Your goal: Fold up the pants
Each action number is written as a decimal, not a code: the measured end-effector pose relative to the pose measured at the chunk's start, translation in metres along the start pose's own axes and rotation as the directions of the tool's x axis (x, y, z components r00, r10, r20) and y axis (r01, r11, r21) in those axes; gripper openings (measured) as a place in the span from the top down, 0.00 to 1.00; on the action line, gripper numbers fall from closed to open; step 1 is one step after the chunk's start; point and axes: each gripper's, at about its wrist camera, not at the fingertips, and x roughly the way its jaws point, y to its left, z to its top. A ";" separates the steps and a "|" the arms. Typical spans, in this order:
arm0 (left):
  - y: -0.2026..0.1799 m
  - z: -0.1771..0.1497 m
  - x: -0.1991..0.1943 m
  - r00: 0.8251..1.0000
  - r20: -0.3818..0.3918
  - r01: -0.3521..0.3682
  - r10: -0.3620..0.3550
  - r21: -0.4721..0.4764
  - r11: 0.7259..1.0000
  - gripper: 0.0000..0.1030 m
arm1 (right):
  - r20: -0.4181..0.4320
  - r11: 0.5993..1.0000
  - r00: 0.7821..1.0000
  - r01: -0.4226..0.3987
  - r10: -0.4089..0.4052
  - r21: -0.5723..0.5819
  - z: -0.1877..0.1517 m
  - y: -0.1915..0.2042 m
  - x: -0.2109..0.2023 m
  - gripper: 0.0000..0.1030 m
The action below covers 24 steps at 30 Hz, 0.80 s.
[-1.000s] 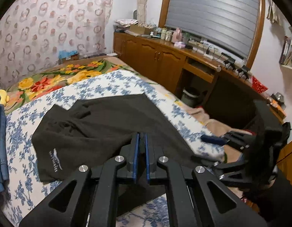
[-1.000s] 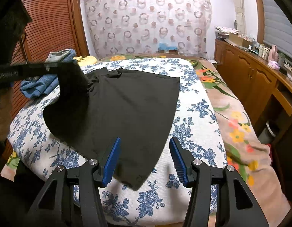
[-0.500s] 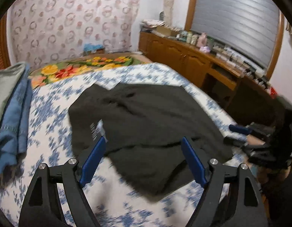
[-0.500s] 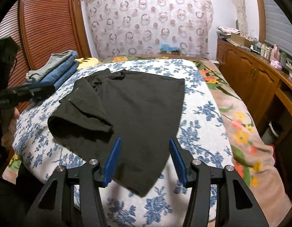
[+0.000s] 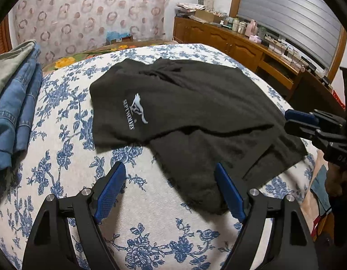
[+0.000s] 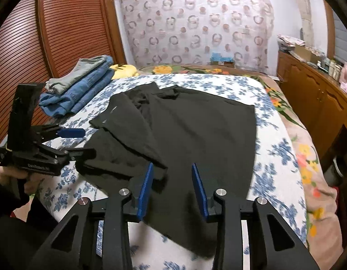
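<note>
Black pants (image 5: 196,117) lie on the blue-flowered bed sheet (image 5: 60,180), one side folded over with a white logo (image 5: 135,110) facing up. My left gripper (image 5: 168,168) is open, low over the near left corner of the pants, and nothing is pinched in it. It also shows in the right wrist view as the left gripper (image 6: 78,141), beside the folded edge. My right gripper (image 6: 172,168) hovers over the near hem of the pants (image 6: 207,135). Its jaws are closing, with cloth below the gap and the pads not pressing on it.
A stack of folded jeans (image 5: 13,103) lies at the left of the bed, also seen as folded jeans (image 6: 83,85). A wooden cabinet (image 5: 241,47) with clutter runs along the right. A slatted wooden door (image 6: 38,45) stands at the left. The bed's front edge is just below both grippers.
The left gripper opened and let go of the lifted fold, which dropped onto the pants logo up; the gripper then sank toward the near corner. The right jaws narrowed and moved a little forward.
</note>
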 end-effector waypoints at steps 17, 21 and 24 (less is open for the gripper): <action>0.010 -0.006 -0.010 0.998 0.055 0.032 -0.029 -0.053 0.998 0.20 | -0.065 0.999 0.998 -0.017 0.014 -0.041 0.016 0.010 0.038 0.92; 0.014 -0.005 -0.014 0.996 0.088 0.037 -0.031 -0.070 0.997 0.20 | 0.006 0.998 1.000 0.011 -0.010 -0.057 0.018 0.019 0.022 0.96; 0.014 -0.005 -0.017 0.993 0.113 0.031 -0.023 -0.070 0.997 0.20 | 0.064 0.997 0.998 0.024 -0.020 -0.070 0.016 0.023 0.006 0.96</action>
